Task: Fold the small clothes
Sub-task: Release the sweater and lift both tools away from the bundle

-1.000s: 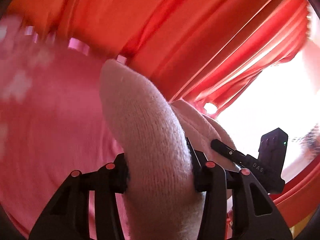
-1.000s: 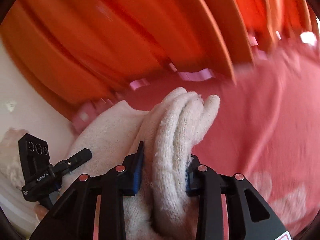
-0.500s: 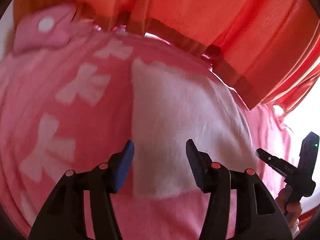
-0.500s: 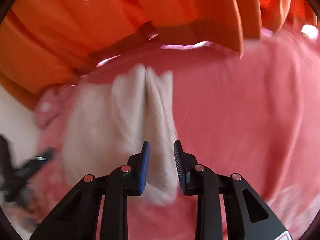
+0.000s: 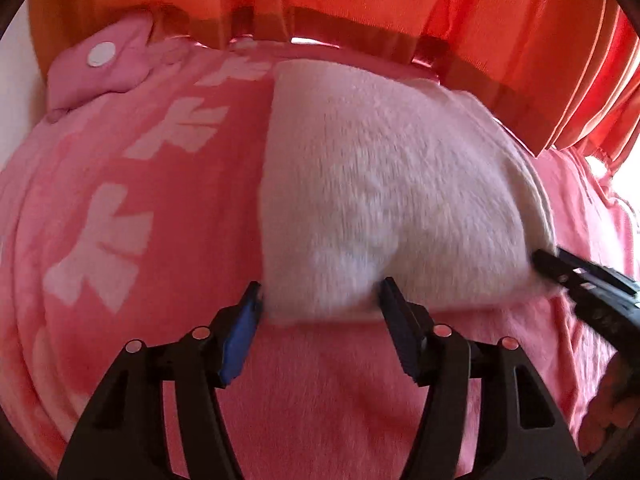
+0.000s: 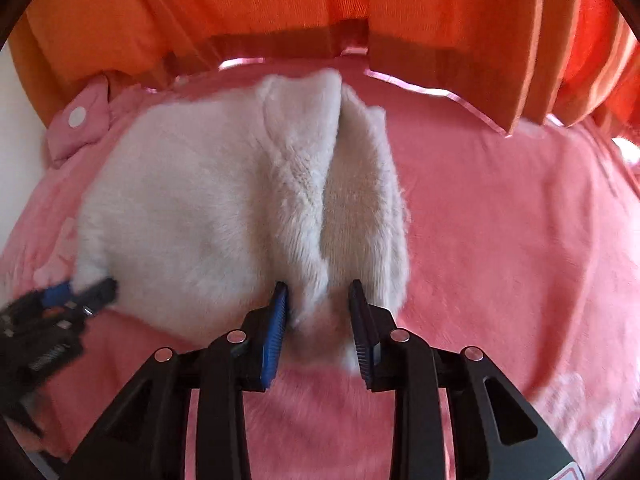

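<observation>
A small white knitted garment [image 5: 384, 184] lies folded on a pink blanket [image 5: 140, 208]. In the right wrist view it [image 6: 224, 216] shows a raised fold ridge along its right side. My left gripper [image 5: 320, 296] is open, its jaws either side of the garment's near left corner, not clamping it. My right gripper [image 6: 320, 304] is open, its jaws straddling the near end of the fold ridge. The right gripper also shows at the garment's right edge in the left wrist view [image 5: 588, 284]. The left gripper shows at the garment's left corner in the right wrist view [image 6: 60, 300].
The pink blanket [image 6: 500, 240] with pale bow prints covers a bed. Orange curtains [image 5: 400, 4] hang right behind it. A pink pillow with a white dot [image 5: 100, 68] lies at the far left. A bright window [image 5: 628, 168] is at the far right.
Both grippers held the garment lifted a second ago. They have set it down flat on the blanket, opened their jaws and let it go.
</observation>
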Demonstrator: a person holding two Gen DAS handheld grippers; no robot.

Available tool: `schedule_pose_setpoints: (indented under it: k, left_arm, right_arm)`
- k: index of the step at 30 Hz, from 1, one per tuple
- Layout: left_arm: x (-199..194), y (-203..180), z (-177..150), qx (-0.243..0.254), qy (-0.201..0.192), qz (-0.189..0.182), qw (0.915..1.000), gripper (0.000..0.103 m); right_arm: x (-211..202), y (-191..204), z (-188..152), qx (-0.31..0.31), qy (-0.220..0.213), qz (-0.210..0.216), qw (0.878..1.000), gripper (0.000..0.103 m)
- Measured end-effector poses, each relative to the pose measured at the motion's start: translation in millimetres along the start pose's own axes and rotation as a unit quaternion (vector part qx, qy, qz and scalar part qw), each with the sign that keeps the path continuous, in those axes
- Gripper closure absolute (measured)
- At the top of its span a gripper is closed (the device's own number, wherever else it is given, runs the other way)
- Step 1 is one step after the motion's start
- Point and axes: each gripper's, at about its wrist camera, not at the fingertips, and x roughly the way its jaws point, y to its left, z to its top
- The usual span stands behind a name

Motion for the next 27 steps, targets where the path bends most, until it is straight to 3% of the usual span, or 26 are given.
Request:
schedule_pose_setpoints:
  k: [2,4,9,12,16,20,27]
  left_arm:
    - [-14.8,1.5,-11.4,0.006,-0.016,0.016,0.9997,0.046]
    - [-22.6,1.6,-23.4,0.011,-0.025,0.03,0.9992,0.037]
    - [-43.8,2.6,-63.4,0.01,-0.042,0.057,0.9974,0.019]
    - [-48.8,4.4,-81.8,0.01,-0.049,0.066,0.9966,0.016]
    - [-54.4,11.3,-92.0,-0.019,-0.062,0.048,0.9967,0.013]
    - [-58.4,8.8,-94.3,-0.01,-0.085,0.07,0.9939,0.013]
    - [-58.6,4.8,-100.5,-0.004,-0.089,0.076,0.9931,0.012]
  right_arm:
    - [-17.5,-1.7,-14.4,0.001,-0.019,-0.018,1.0,0.063]
    - [-24.3,-8.6,-34.6,0.01,-0.026,-0.027,0.999,0.043]
    - [-16.9,-17.8,-80.9,0.046,0.013,-0.037,0.998,0.038]
    - [-30.2,-14.1,-94.5,0.069,-0.022,-0.017,0.997,0.018]
    - [-34.4,-15.0,-110.5,0.092,-0.049,-0.012,0.994,0.018]
    - [-30.4,-20.2,-111.6,0.113,-0.042,-0.01,0.993,0.018]
    - [-26.2,-13.4,-120.7,0.114,-0.038,-0.013,0.993,0.018]
